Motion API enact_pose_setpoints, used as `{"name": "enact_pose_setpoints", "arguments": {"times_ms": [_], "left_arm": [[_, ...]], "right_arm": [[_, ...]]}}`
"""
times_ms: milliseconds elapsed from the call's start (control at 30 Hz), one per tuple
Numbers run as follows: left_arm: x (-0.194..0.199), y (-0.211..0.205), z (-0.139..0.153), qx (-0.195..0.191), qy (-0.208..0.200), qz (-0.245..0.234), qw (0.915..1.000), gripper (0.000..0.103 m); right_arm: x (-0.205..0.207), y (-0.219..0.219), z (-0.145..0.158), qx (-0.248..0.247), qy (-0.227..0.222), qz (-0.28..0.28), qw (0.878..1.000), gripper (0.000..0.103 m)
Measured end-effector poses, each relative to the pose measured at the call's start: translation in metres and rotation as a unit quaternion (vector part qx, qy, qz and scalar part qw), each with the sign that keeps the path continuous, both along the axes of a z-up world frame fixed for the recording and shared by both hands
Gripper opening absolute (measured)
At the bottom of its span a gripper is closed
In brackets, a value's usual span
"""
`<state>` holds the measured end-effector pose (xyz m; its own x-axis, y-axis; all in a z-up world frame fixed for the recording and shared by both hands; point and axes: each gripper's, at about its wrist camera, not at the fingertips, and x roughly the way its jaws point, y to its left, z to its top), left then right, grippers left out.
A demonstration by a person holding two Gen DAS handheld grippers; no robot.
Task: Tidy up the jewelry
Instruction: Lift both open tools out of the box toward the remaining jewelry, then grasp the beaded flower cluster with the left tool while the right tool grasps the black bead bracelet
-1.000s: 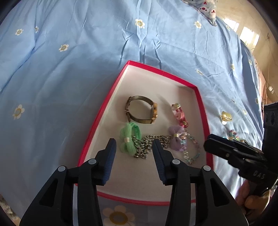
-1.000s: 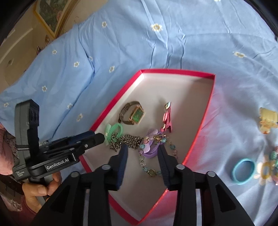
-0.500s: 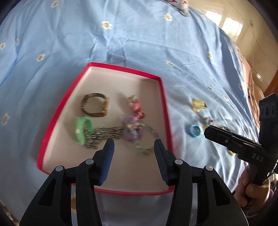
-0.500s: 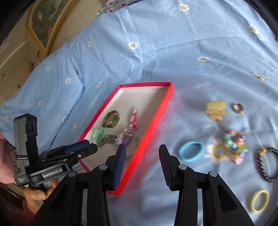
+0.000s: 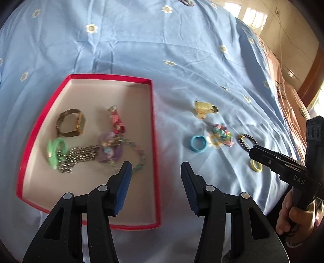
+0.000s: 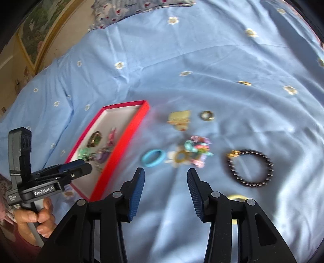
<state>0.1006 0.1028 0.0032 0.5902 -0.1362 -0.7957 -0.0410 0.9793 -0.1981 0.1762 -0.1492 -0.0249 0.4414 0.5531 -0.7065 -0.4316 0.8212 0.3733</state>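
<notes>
A red-rimmed tray (image 5: 154,129) (image 6: 129,139) lies on the blue bedspread. It holds a gold watch (image 5: 70,125), a green bow (image 5: 54,151), a metal chain (image 5: 81,156), a purple bow (image 5: 110,149) with a beaded strand, and a pink clip (image 5: 116,121). To its right on the cloth lie a blue ring (image 6: 153,158) (image 5: 198,143), a colourful bead cluster (image 6: 194,151), a gold clip (image 6: 180,119), a small gold ring (image 6: 206,115), a dark bead bracelet (image 6: 250,168) and a yellow ring (image 5: 256,165). My left gripper (image 5: 156,178) is open above the tray's right edge. My right gripper (image 6: 166,182) is open, just short of the blue ring.
The blue flowered bedspread (image 6: 202,60) covers the whole surface and is creased. A patterned pillow (image 6: 129,8) lies at the far end. A framed picture (image 6: 34,34) hangs on the wall at the left. Wooden floor (image 5: 283,40) shows past the bed's right side.
Both grippers have moved right, off the tray toward the loose jewelry. Both have opened wider. The right gripper now faces the blue ring and bead cluster.
</notes>
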Motion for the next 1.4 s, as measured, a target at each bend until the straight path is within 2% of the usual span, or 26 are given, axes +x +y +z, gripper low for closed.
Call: {"name": "enact_pose_setpoints", "arguments": {"times_ms": [367, 600, 1000, 1400], "left_arm": [[0.022, -0.043, 0.004, 0.001, 0.002, -0.04, 0.9992, 0.052], [0.042, -0.073, 0.006, 0.006, 0.001, -0.071, 0.9974, 0.054], [0.077, -0.103, 0.0, 0.0, 0.009, -0.104, 0.9945, 0.057], [0.122, -0.125, -0.04, -0.007, 0.054, -0.121, 0.9911, 0.059]], "right_arm": [[0.01, -0.064, -0.003, -0.01, 0.002, -0.073, 0.997, 0.046], [0.019, -0.089, -0.005, -0.018, 0.003, -0.099, 0.995, 0.048], [0.035, -0.094, -0.017, -0.036, 0.016, -0.103, 0.994, 0.049], [0.052, -0.083, -0.037, -0.074, 0.029, -0.087, 0.993, 0.048]]}}
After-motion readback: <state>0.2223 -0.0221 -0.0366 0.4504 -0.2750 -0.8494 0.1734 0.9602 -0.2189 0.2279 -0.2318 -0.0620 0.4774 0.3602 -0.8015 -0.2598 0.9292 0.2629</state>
